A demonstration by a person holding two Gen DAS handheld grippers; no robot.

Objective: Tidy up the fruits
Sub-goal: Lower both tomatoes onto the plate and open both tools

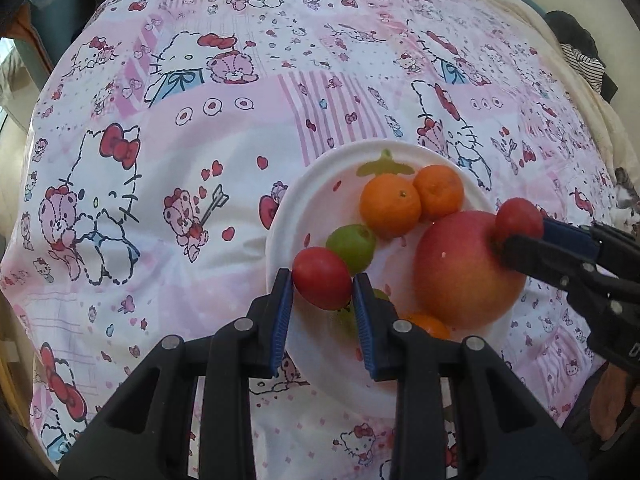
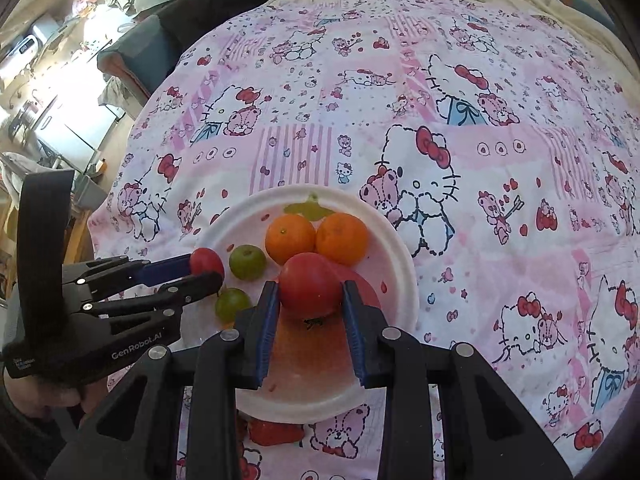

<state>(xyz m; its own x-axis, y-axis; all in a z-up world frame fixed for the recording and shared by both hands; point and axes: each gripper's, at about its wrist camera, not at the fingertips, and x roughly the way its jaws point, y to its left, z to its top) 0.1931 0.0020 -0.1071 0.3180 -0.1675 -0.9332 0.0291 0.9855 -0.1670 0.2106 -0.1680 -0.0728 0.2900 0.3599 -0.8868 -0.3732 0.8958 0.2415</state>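
Observation:
A white plate [image 1: 316,184] on the patterned cloth holds two oranges [image 1: 390,210], a green round fruit [image 1: 352,248], a large red-yellow apple [image 1: 460,272] and another orange [image 1: 430,326] at its near rim. My left gripper [image 1: 322,280] is shut on a small red tomato [image 1: 322,276] just above the plate's left side. My right gripper [image 2: 310,286] is shut on a second red tomato [image 2: 310,280], right over the apple [image 2: 312,348]. Each gripper shows in the other's view: the right gripper [image 1: 516,234] and the left gripper [image 2: 204,270]. Two green fruits [image 2: 247,262] lie between them.
A pink cartoon-print cloth [image 1: 200,140] covers the surface all round the plate [image 2: 400,264]. A red fruit [image 2: 276,432] lies on the cloth just off the plate's near rim. Beyond the cloth's far left edge stand furniture and clutter [image 2: 52,92]. A hand [image 2: 48,396] holds the left gripper.

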